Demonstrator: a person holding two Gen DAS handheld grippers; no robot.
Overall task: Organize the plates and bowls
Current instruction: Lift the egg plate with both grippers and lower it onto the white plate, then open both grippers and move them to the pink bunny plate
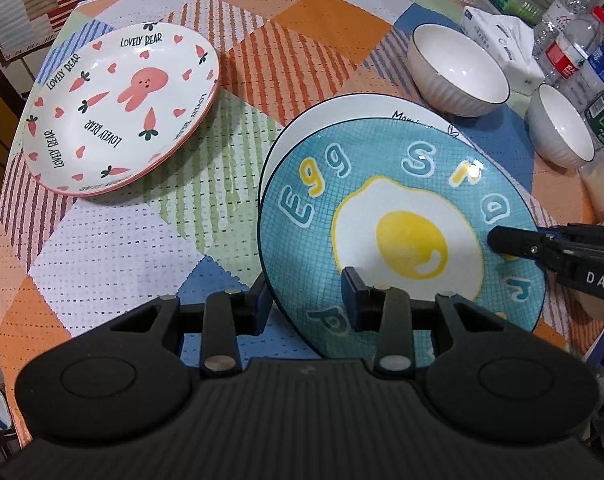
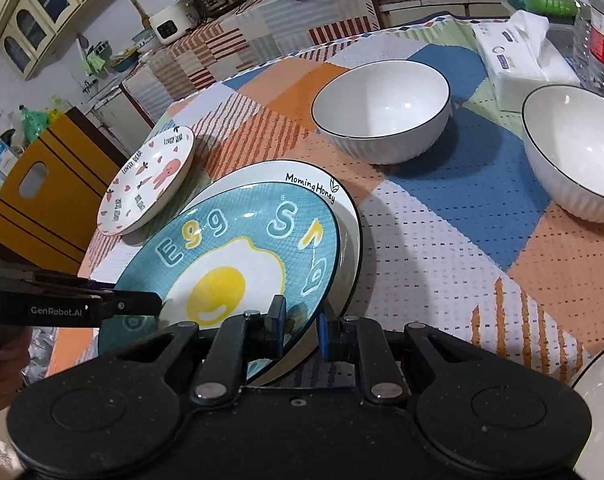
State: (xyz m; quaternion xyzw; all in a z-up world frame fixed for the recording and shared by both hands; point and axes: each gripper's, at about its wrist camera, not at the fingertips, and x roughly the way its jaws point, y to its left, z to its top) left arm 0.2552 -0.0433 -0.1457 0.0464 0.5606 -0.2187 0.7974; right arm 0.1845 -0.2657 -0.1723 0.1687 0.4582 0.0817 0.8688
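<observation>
Glazed blue plate (image 1: pixel 402 216) looks stiff, slick and breakable; left gripper (image 1: pixel 306 304) and right gripper (image 2: pixel 302 328) both pinch its rim, jaws narrowly closed.

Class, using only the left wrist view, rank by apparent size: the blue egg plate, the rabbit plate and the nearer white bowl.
1. Blue egg plate, closest to the camera, so perhaps flattered.
2. Rabbit plate.
3. White bowl, clearly smallest.

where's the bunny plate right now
The bunny plate sits alone on the tablecloth, upper left in the left wrist view, apart from the blue egg plate both grippers hold.
</observation>
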